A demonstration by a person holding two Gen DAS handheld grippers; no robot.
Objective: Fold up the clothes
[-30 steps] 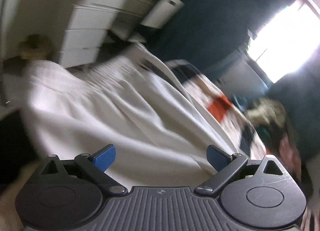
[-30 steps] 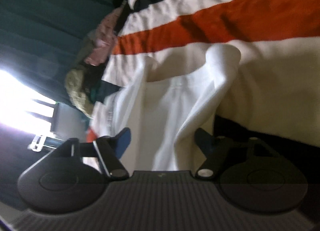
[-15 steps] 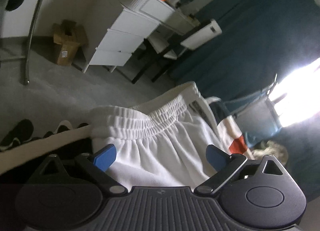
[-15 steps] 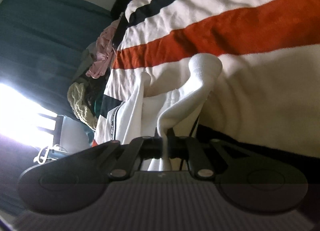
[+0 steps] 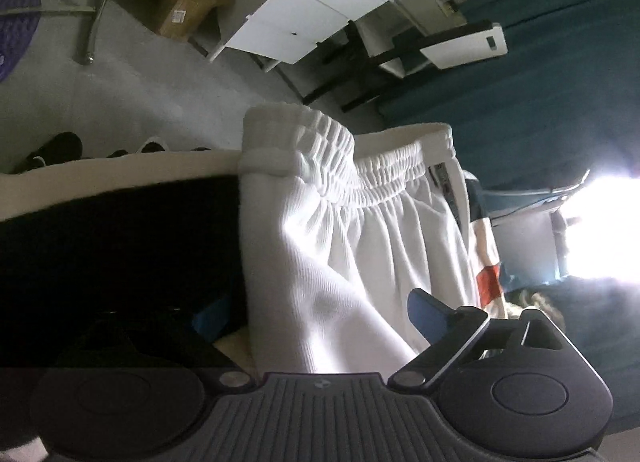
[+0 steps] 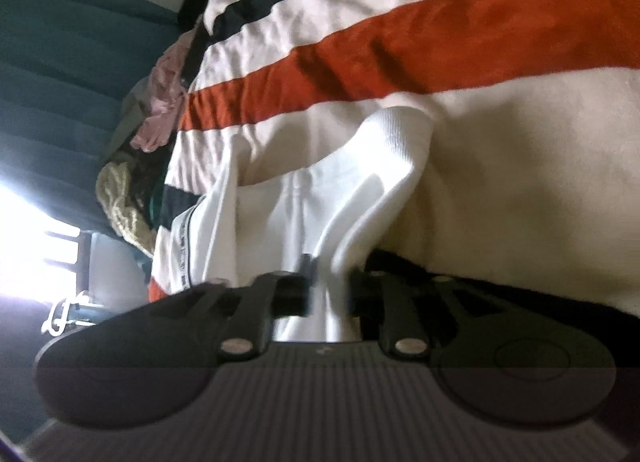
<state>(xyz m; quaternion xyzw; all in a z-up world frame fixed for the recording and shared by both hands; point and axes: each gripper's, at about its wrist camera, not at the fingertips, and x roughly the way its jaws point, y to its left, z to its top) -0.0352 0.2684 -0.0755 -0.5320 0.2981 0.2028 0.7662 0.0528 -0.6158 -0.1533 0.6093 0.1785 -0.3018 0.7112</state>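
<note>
White sweatpants [image 5: 360,246] lying on striped bedspread [image 6: 420,42], folding barely begun: left gripper [image 5: 316,314] wide, narrowing around fabric near elastic waistband [image 5: 344,158]; right gripper [image 6: 332,290] easing apart around a raised pinch of cloth; leg ends not yet brought up to waist

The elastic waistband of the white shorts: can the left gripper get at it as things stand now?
Probably yes. The elastic waistband lies straight ahead of the left gripper, whose jaws are closing with the white shorts fabric between them. Nothing covers the band.
</note>
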